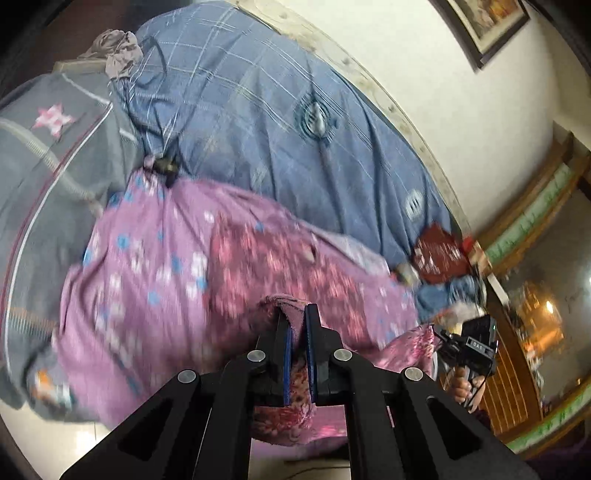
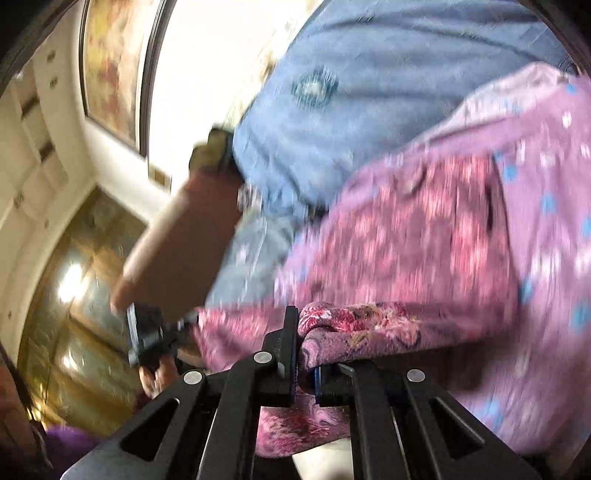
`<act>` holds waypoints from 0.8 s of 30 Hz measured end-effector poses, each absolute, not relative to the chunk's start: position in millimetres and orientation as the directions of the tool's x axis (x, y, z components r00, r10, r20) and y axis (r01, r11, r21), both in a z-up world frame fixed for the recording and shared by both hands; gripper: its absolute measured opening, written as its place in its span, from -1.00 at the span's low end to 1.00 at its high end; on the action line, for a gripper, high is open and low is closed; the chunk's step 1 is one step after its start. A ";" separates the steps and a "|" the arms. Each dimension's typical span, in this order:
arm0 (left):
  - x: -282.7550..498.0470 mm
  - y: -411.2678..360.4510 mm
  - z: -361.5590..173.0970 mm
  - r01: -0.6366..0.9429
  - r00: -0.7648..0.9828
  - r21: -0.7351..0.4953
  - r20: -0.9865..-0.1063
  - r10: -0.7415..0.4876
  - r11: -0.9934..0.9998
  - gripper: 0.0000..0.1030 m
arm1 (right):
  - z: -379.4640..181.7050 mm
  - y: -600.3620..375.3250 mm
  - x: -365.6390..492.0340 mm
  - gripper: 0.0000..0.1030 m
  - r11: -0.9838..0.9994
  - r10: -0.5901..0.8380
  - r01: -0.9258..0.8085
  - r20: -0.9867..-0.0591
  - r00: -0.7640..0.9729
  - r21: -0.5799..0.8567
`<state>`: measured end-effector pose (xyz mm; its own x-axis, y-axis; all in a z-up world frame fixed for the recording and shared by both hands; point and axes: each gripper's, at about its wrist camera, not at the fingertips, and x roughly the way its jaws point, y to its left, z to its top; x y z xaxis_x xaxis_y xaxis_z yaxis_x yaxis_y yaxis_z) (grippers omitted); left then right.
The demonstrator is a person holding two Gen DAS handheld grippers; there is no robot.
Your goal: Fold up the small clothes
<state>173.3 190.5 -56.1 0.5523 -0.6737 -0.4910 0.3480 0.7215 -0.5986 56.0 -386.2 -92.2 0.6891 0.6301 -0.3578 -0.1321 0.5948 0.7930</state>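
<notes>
White wall [image 1: 424, 74] with a framed picture [image 1: 487, 22] fills the far side of the room, beyond a bed that spreads out ahead of both grippers. Wooden furniture with a glossy, reflective panel [image 1: 535, 314] stands off to the right of the left gripper's view. Covering most of the bed is a blue checked bedspread [image 1: 258, 110], with a grey quilt bearing a pink star [image 1: 55, 118] to the left and a crumpled grey cloth [image 1: 118, 51] at the far edge.

Directly ahead of both grippers lies a purple flowered sheet [image 1: 147, 266], and on it the task's piece, a small pink floral garment [image 1: 266, 266], blurred by motion. Its near edge rises off the sheet into both tools.

Left gripper [image 1: 297, 317] has its jaws nearly closed on a bunched hem of the garment, cloth showing between the blue pads. Right gripper [image 2: 303, 332] is likewise pinched on a rolled edge that trails off to its right. Holding two points of one edge likely keeps the cloth taut and level so it can be carried over as a fold.

A dark red patterned item [image 1: 439, 254] lies far right of the left gripper.
</notes>
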 end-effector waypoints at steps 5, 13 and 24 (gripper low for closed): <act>301.6 140.0 -65.3 0.277 0.556 -0.611 -0.528 -0.642 0.742 -0.89 | -114.1 -438.1 163.6 -0.89 0.559 0.527 0.014 -0.369 0.766 0.829; 469.2 97.2 -183.8 0.006 0.447 -0.607 -0.710 -0.545 0.795 -0.32 | -234.3 -486.7 268.8 -0.05 0.414 0.497 0.310 -0.498 0.711 0.856; 401.8 137.7 -111.8 -0.015 0.738 -0.632 -0.530 -0.417 0.775 0.00 | -162.8 -467.7 222.1 0.06 0.629 0.389 0.168 -0.495 0.777 0.759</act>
